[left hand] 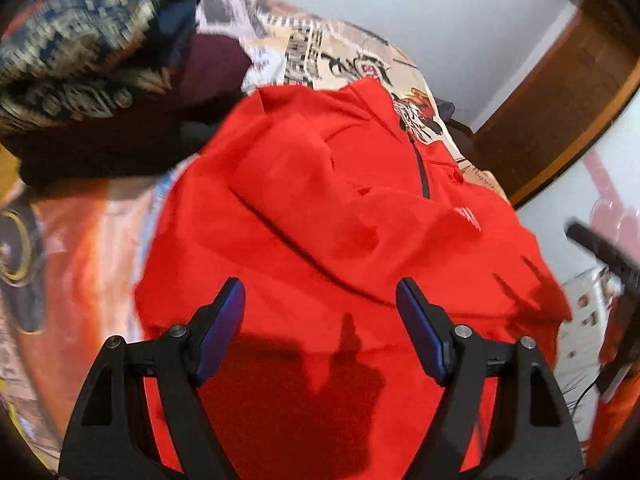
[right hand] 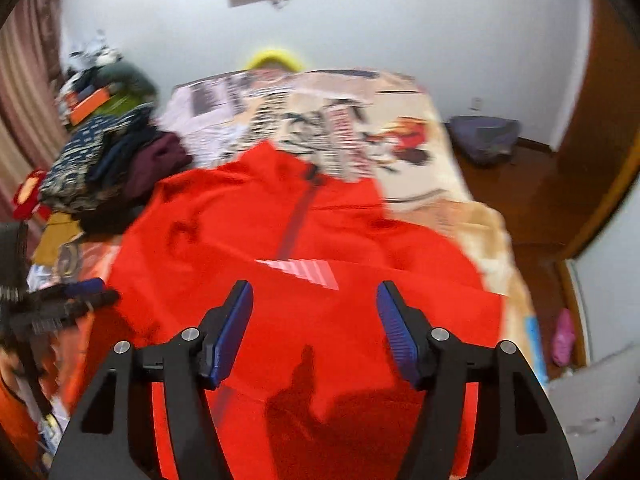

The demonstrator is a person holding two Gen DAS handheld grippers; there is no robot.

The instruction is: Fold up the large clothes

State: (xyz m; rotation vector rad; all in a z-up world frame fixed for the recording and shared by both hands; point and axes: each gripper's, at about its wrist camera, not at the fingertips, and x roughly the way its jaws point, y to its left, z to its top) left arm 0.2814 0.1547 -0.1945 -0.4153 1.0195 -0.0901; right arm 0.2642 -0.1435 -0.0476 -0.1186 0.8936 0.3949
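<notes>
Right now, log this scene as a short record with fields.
garment: red jacket, spread on the bed, zip facing up
surface: bed with printed cover
nearby: pile of dark clothes beside the jacket
left gripper: open, above the jacket, nothing between its fingers
right gripper: open, above the jacket, holding nothing
fold: jacket rumpled, not yet folded small

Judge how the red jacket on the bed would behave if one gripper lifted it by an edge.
The red jacket lies in soft creases, so it would probably droop limply. Its smooth fabric may slip between the pads. It looks light.
</notes>
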